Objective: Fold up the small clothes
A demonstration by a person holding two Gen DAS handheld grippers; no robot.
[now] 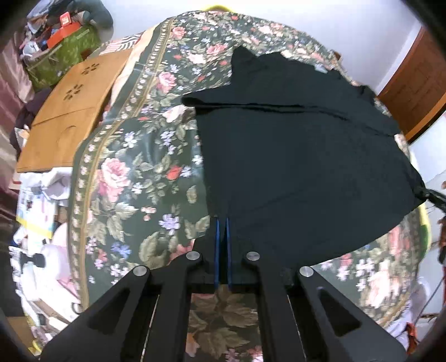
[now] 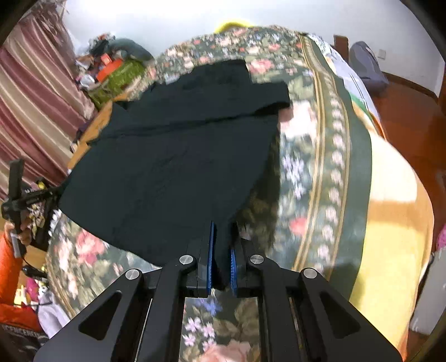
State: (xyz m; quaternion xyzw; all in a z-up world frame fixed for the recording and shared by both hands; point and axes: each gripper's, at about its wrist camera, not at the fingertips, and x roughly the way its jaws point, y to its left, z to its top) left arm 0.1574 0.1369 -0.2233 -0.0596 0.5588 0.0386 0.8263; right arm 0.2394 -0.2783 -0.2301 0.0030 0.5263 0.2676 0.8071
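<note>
Black garment spread on floral bedspread, left claw and right claw each clamped on its near hem corners

A bed covered by a dark floral spread fills the room's middle. On its left lies a wooden board with cut-out holes; beyond that, a cluttered green box. Striped maroon curtains hang left, pale walls stand far, and glossy wood floor shows right.
</note>
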